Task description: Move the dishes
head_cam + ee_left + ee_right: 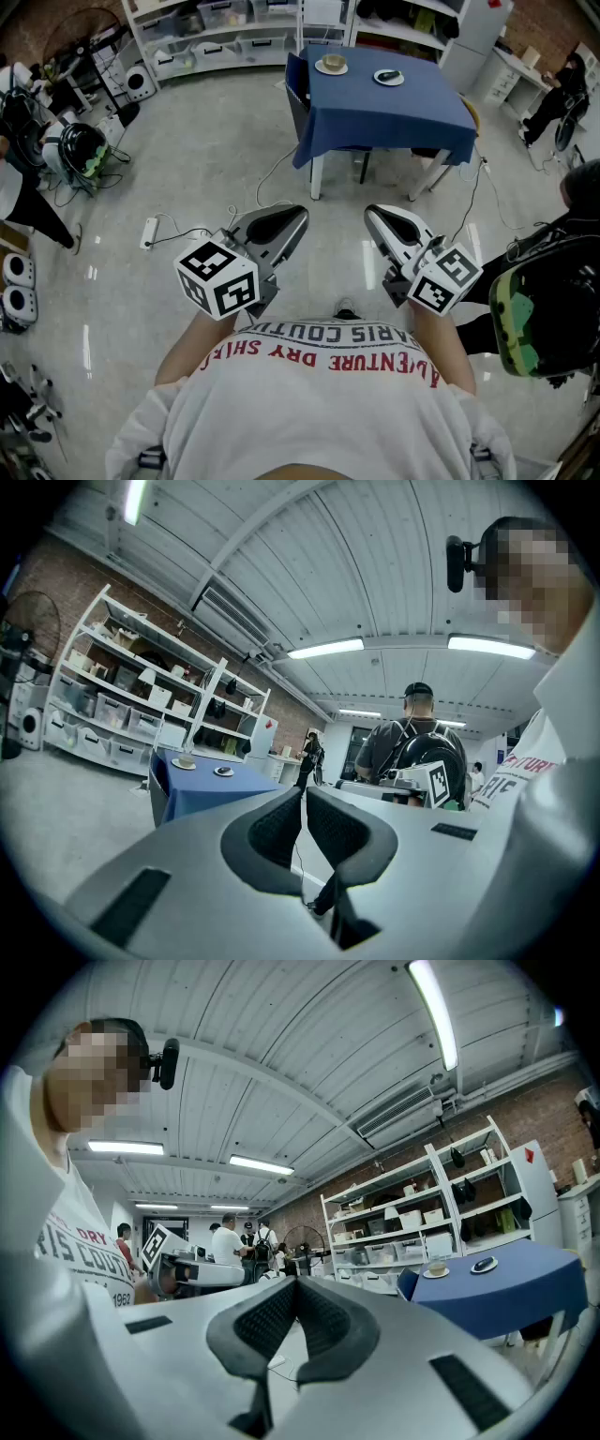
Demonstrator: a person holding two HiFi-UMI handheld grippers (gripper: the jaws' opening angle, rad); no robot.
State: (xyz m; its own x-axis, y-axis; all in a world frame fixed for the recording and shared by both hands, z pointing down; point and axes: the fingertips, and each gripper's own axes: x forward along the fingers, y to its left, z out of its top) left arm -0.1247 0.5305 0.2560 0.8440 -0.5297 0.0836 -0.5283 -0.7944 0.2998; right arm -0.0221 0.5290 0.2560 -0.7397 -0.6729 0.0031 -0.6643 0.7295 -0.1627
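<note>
Blue table (394,117), dishes (331,65) well beyond jaws

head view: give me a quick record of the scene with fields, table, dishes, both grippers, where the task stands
table: blue-clothed table, across open floor from the person
dishes: saucer with a cup and small plate holding something dark, side by side on the table, apart
left gripper: jaws together, nothing between them
right gripper: jaws together, nothing between them
gripper position: both held low near the person's chest, pointing toward the table
task: no dish held; both likely out of reach from here
</note>
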